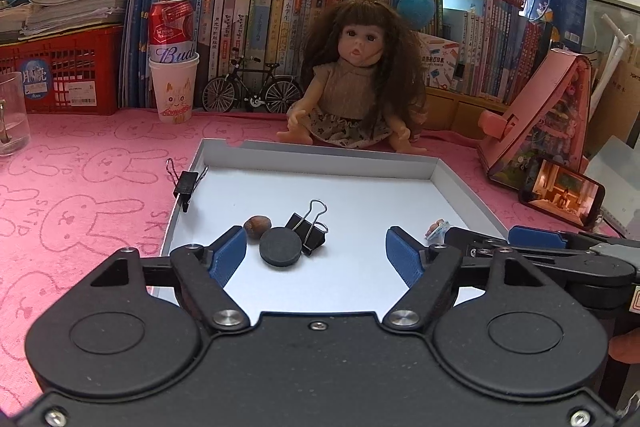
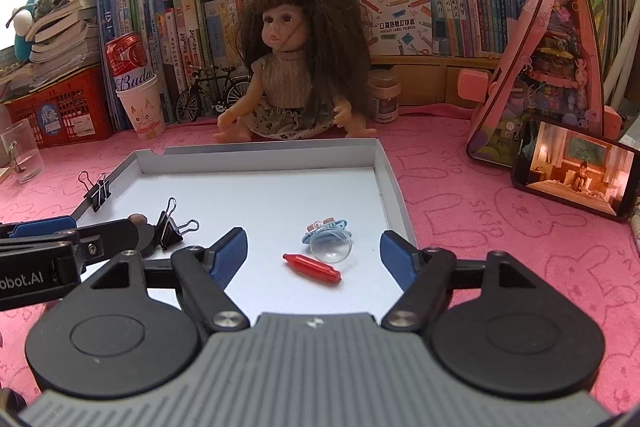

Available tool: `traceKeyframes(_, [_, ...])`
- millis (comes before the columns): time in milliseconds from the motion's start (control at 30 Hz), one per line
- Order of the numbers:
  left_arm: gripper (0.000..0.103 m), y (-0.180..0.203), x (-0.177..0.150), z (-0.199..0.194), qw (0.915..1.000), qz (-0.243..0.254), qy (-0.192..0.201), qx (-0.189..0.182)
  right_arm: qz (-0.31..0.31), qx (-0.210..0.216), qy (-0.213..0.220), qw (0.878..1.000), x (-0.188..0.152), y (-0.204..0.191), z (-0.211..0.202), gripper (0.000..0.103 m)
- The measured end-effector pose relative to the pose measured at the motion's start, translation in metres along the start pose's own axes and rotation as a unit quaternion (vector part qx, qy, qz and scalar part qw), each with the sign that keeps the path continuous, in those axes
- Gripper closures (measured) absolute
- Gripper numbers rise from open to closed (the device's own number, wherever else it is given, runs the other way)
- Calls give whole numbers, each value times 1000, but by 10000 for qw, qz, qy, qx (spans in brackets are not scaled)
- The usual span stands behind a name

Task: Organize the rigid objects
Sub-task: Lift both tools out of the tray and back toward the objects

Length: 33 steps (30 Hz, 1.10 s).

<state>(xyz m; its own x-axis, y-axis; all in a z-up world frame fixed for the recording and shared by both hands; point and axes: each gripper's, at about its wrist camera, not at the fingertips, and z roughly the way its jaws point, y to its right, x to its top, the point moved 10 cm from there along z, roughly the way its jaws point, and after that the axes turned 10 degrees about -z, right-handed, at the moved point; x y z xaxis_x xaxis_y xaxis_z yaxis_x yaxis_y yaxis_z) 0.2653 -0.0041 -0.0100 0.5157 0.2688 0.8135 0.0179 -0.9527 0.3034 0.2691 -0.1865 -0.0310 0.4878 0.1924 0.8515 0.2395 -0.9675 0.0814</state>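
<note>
White tray (image 1: 320, 163) holds a black disc (image 1: 280, 249), what may be a nut (image 1: 257, 226), and a binder clip (image 1: 308, 227) at lower centre; left gripper (image 1: 316, 253) and right gripper (image 2: 314, 253) both gape wide, gripping nothing.

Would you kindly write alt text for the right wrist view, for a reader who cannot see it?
The open right gripper hovers over a white tray on a pink cloth, with a red stick and a clear dome lying between its blue fingers. A doll sits behind the tray, before shelved books.
</note>
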Motion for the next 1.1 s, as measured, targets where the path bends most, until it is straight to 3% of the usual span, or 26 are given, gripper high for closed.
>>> traceKeyframes(767, [19,-8,-36,-64,9992,291,177,-205,-360,-52,211,9991,-29,-4,-55,6])
traceKeyframes(1100, [18,-19,-58,-85,9984,303,293,-376,-680,-110,561,9960,-49,-10,-78,0])
